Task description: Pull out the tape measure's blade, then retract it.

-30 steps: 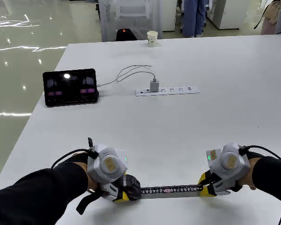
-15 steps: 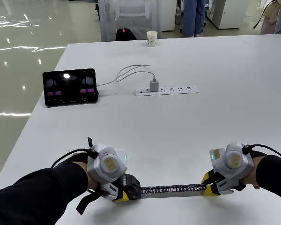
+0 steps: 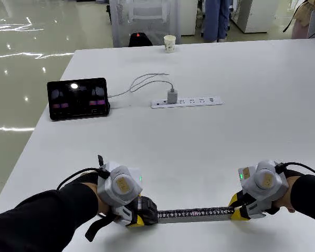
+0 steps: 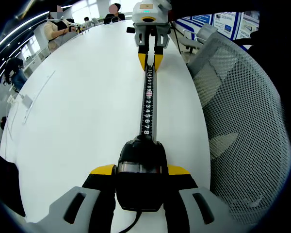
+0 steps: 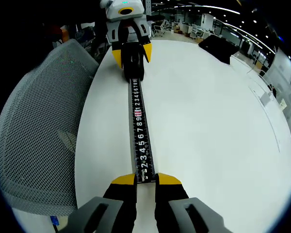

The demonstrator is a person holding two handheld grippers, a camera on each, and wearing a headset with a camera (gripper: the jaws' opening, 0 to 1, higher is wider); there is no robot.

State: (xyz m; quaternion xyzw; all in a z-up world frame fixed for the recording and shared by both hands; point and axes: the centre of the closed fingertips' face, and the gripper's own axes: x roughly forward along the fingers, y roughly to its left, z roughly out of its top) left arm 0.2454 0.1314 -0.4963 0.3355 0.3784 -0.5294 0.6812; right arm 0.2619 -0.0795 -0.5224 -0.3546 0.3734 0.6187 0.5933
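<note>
A black tape measure case (image 3: 146,210) lies near the white table's front edge, clamped in my left gripper (image 3: 138,213); its body (image 4: 141,172) sits between the yellow-tipped jaws. The numbered blade (image 3: 195,213) runs out flat to the right, stretched across the table (image 4: 148,102). My right gripper (image 3: 236,212) is shut on the blade's end (image 5: 143,175), and the blade (image 5: 137,121) leads from there back to the case (image 5: 132,59) in the other gripper.
A black tablet (image 3: 77,97) lies at the far left. A white power strip (image 3: 187,101) with a charger and cable sits mid-table, and a paper cup (image 3: 169,43) stands at the back edge. A grey mesh chair (image 4: 237,121) stands by the near edge.
My right gripper has moved further right with the blade's end, so more blade is drawn out. The left gripper and the case have stayed put.
</note>
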